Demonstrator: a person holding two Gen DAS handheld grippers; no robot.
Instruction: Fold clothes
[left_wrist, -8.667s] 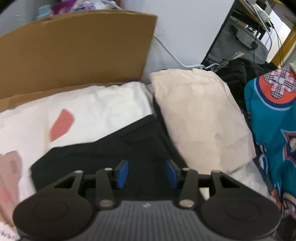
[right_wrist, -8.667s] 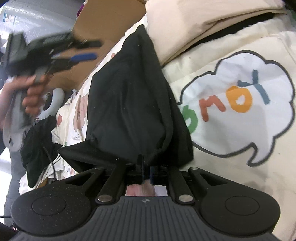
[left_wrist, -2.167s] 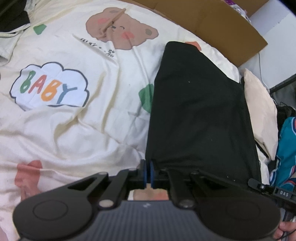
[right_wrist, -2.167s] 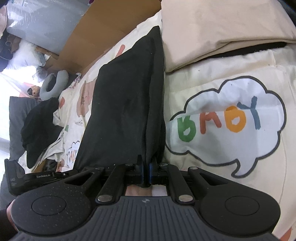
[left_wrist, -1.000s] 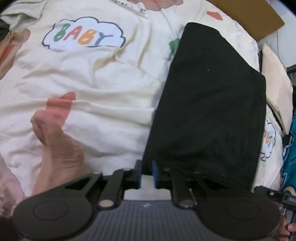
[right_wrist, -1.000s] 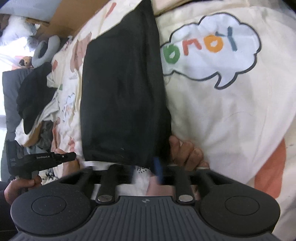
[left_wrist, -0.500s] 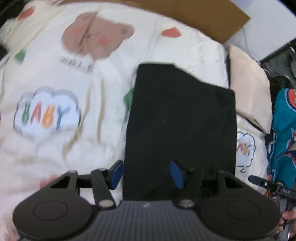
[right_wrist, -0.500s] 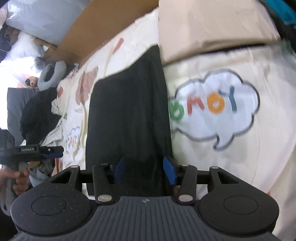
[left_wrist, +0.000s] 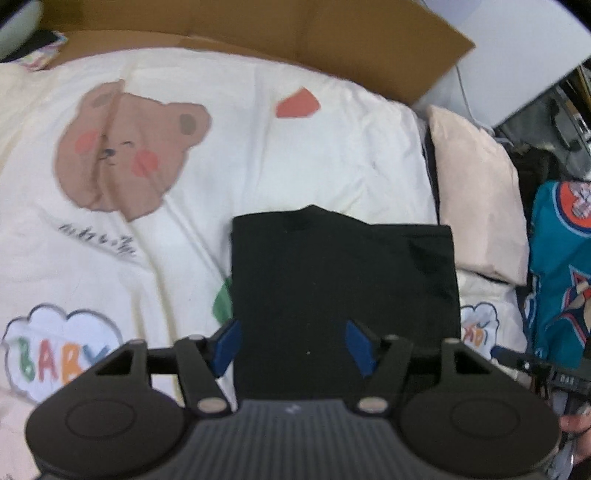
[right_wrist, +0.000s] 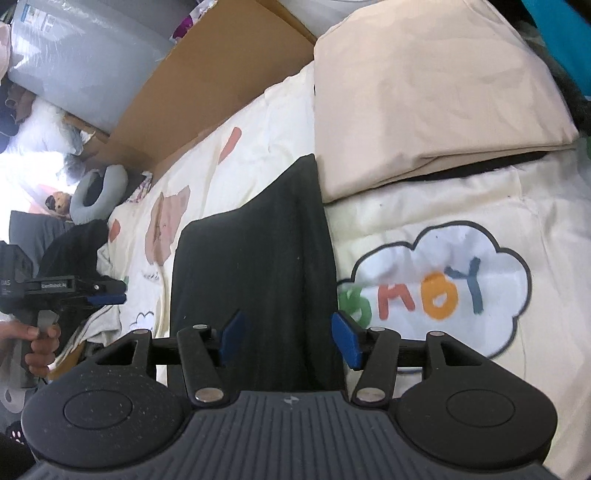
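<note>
**Now both claws released, black garment folded on bed**

The black garment (left_wrist: 340, 284) lay folded flat on the cream printed bedsheet (left_wrist: 258, 147), just beside the beige folded cloth (left_wrist: 476, 192). The left gripper (left_wrist: 291, 345) and right gripper (right_wrist: 286, 341) hovered over its near edge, jaws opening, blue pads gripping nothing. A cardboard sheet (left_wrist: 258, 40) stood behind the bed.

Bear-print quilt (left_wrist: 258, 147) – cardboard (left_wrist: 258, 33) behind, neck pillow (right_wrist: 98, 194) aside.
</note>
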